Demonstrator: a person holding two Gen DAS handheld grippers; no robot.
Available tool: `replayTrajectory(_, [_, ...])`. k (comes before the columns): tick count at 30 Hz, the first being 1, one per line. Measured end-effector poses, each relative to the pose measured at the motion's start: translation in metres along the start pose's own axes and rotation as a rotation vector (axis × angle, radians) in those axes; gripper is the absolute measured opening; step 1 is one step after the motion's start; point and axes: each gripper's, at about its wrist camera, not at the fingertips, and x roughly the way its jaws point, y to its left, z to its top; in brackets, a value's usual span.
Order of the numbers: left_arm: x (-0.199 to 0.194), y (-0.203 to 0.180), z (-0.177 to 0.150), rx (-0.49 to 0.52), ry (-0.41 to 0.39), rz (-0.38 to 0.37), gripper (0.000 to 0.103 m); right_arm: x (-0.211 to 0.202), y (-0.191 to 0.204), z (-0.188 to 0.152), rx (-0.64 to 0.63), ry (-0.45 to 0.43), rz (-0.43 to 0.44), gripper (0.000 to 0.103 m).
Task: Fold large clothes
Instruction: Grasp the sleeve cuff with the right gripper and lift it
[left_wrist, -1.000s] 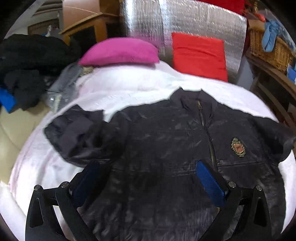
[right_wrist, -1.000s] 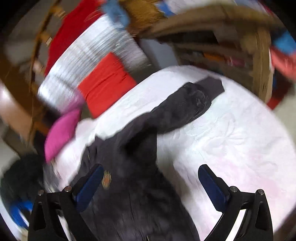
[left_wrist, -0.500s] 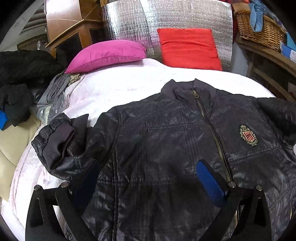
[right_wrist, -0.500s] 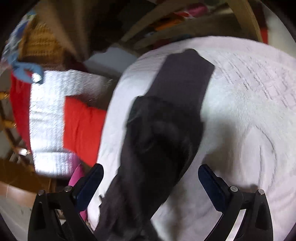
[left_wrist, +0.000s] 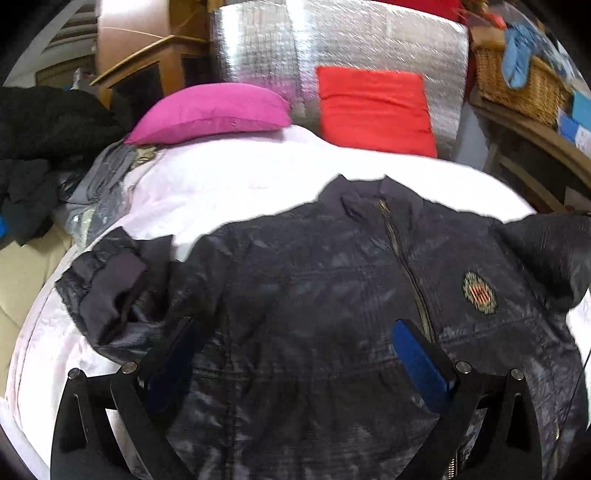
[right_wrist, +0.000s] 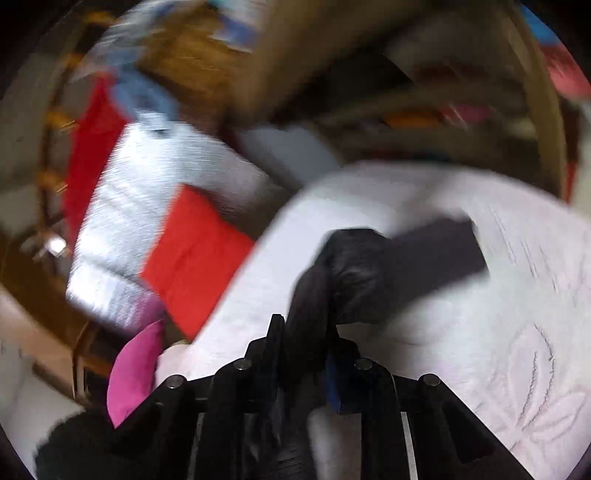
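Bedding (left_wrist: 258, 177), white and quilted, fills most of both views and carries everything else. Spread front-up on it lies the dark jacket (left_wrist: 314, 295), the landmark here: collar toward the far end, zipper running down its middle, and an embroidered badge (left_wrist: 479, 292) on the chest to the right of the zipper in the left wrist view. Beyond the jacket's collar a silver quilted panel (left_wrist: 369, 44) stands upright, with a red cushion (left_wrist: 375, 110) leaning on it and a pink pillow (left_wrist: 210, 112) lying further left. Left of the jacket, off the bedding's edge, sits a heap of black clothing (left_wrist: 44, 125). Right of the jacket, a wicker basket (left_wrist: 517, 81) rests on a wooden shelf. The jacket's one sleeve (left_wrist: 114, 288) is crumpled beside the body on the left in that view. The other sleeve (right_wrist: 369, 273) stretches out over the bedding in the blurred right wrist view. The left gripper (left_wrist: 295, 354) hangs over the jacket's lower front with its jaws wide apart and nothing pinched between them. The right gripper (right_wrist: 306, 354) has just been closing, and its jaws now stand narrow with that sleeve's dark fabric clamped between them.
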Motion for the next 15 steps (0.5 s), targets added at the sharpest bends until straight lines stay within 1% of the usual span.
replayTrajectory(2, [-0.008, 0.015, 0.005, -0.03, -0.025, 0.029, 0.103, -0.021, 0.035, -0.009, -0.072, -0.022, 0.072, 0.022])
replayTrajectory(4, [-0.017, 0.029, 0.01, -0.051, -0.053, 0.076, 0.103, -0.041, 0.071, -0.026, -0.144, -0.019, 0.16, 0.022])
replayTrajectory(6, [-0.022, 0.044, 0.013, -0.073, -0.061, 0.102, 0.103, -0.057, 0.109, -0.053, -0.224, -0.002, 0.219, 0.022])
replayTrajectory(9, [-0.028, 0.071, 0.016, -0.13, -0.058, 0.127, 0.103, -0.063, 0.151, -0.094, -0.287, 0.08, 0.297, 0.022])
replayTrajectory(11, [-0.033, 0.089, 0.015, -0.168, -0.063, 0.147, 0.103, -0.062, 0.171, -0.122, -0.327, 0.127, 0.314, 0.022])
replayTrajectory(13, [-0.038, 0.1, 0.013, -0.189, -0.07, 0.16, 0.103, -0.053, 0.193, -0.157, -0.38, 0.197, 0.326, 0.022])
replayTrajectory(15, [-0.045, 0.112, 0.01, -0.205, -0.083, 0.166, 0.103, -0.044, 0.2, -0.185, -0.4, 0.269, 0.334, 0.022])
